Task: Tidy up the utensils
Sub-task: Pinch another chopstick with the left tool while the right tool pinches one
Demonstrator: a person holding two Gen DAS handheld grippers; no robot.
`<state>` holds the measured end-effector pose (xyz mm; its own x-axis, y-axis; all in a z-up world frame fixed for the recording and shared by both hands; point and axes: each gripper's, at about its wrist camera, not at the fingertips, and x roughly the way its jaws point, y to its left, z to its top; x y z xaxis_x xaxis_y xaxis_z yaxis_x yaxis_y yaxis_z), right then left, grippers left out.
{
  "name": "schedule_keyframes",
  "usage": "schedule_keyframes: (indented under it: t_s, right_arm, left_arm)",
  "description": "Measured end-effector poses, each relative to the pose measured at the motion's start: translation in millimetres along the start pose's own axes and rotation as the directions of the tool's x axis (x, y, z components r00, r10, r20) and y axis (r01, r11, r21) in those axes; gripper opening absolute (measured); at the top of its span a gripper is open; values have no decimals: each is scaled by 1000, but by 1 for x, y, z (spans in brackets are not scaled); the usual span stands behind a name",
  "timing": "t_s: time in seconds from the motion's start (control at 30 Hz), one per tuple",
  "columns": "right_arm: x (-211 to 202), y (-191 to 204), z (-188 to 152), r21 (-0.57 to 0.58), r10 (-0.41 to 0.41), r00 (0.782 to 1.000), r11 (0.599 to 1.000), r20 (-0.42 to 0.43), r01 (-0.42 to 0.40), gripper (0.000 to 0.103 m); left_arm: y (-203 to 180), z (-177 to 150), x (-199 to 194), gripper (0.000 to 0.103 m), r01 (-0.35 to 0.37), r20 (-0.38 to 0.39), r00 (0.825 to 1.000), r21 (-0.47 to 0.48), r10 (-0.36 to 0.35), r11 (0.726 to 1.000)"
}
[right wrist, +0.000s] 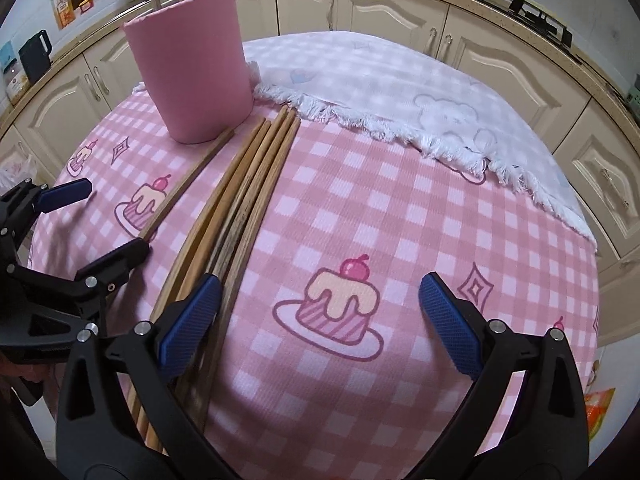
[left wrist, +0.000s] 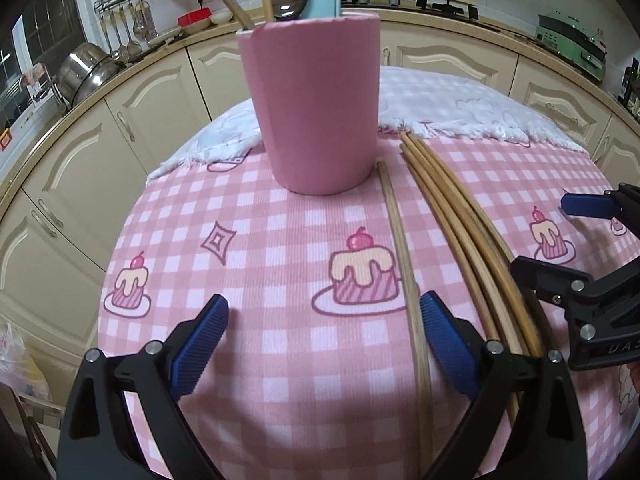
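So the lone chopstick (left wrist: 400, 240) lies lengthwise away from the pink cup (left wrist: 316, 104), running right under the left gripper (left wrist: 324, 344), which is wide open and empty. Right gripper (right wrist: 320, 320) is open too, sitting beside the bundle (right wrist: 244, 184), so left's nearer.

Left tongs (left wrist: 324, 324) spread wide and empty, right tongs (right wrist: 320, 304) likewise spread, side by side, both low

Both wrist views – low, close – share the pink cup (left wrist: 316, 104).
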<state>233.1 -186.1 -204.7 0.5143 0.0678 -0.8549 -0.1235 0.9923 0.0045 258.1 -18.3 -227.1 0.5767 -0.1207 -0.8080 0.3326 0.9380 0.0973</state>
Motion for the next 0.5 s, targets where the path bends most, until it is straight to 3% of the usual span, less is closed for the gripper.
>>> schedule_keyframes:
  t_s: [0.27,0.3,0.47,0.5]
  right_arm:
    - [4,0,4,16,-17,1000,1000,1,17,95]
    - [6,3,4,9,-32,999,999,-3,32,88]
    - [15,3,21,30,-20,1000,999,18,19,80]
    - [16,2,27,31,-12,1000,999,20,12,70]
  left_arm:
    - [1,2,1,94,5,-6,1000,-9,-5,1000]
    - [1,2,2,94,5,-6,1000,-8,-5,1000]
    - [0,7,5,94,2,-11,1000,0,-2,1000]
    - [0,9,5,94,0,-14,1000,4,1,1000]
